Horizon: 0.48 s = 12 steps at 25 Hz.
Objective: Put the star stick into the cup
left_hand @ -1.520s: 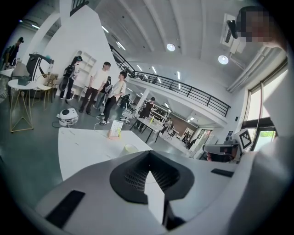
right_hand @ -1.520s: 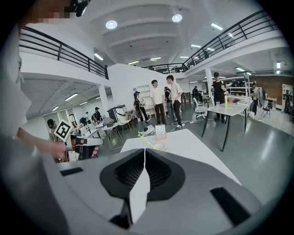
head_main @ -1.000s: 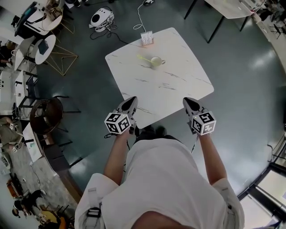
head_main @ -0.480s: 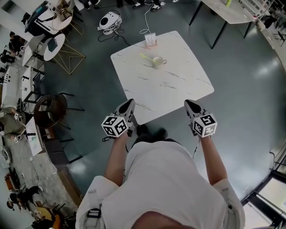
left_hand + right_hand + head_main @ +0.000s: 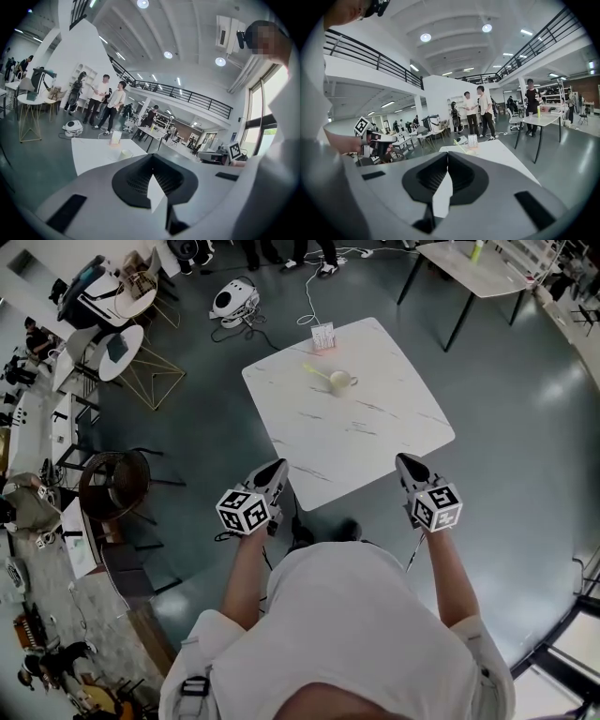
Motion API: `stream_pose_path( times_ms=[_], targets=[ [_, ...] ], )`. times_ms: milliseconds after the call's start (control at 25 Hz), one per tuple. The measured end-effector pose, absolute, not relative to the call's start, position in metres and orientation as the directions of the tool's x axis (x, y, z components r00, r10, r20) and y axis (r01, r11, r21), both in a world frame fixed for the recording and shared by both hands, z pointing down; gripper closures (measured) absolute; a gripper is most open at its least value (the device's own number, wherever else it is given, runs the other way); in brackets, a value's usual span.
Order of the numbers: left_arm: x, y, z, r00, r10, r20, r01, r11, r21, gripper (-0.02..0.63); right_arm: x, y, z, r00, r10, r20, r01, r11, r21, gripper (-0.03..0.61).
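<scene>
A pale cup (image 5: 343,382) stands at the far side of the white marble table (image 5: 361,442), and the yellow star stick (image 5: 316,371) leans out of it to the left. My left gripper (image 5: 278,468) hovers at the table's near left edge, shut with nothing in it. My right gripper (image 5: 403,461) hovers at the near right edge, also shut and holding nothing. In the left gripper view the cup (image 5: 125,153) shows far ahead of the closed jaws (image 5: 151,163). The right gripper view shows the cup (image 5: 472,151) and stick (image 5: 460,146) beyond its closed jaws (image 5: 447,155).
A small card holder (image 5: 322,337) stands at the table's far edge. On the floor beyond lie a white device (image 5: 234,301) and a cable. Chairs and round tables (image 5: 112,343) crowd the left, another table (image 5: 469,263) is at the top right. People stand in the background.
The head view has drifted, so the table sits slightly lower and to the right in it. Both grippers stay shut, with nothing in them, at the table's near edge.
</scene>
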State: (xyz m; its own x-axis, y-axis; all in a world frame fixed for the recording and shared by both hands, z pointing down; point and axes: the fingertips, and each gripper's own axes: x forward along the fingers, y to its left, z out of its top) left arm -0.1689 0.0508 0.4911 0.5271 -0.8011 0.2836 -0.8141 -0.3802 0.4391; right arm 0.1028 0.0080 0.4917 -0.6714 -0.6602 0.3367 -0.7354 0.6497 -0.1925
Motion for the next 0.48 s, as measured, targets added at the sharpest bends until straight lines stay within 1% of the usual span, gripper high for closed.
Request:
stream_pose_path(
  times_ms=[480],
  targets=[
    [-0.192,0.039,0.494,0.550,-0.788,0.276,-0.797,-0.397,0.455,0.600,0.072,-0.002,0.484,-0.670,-0.673,0.313,-0.737,0.654,-0.170,0.554]
  ],
)
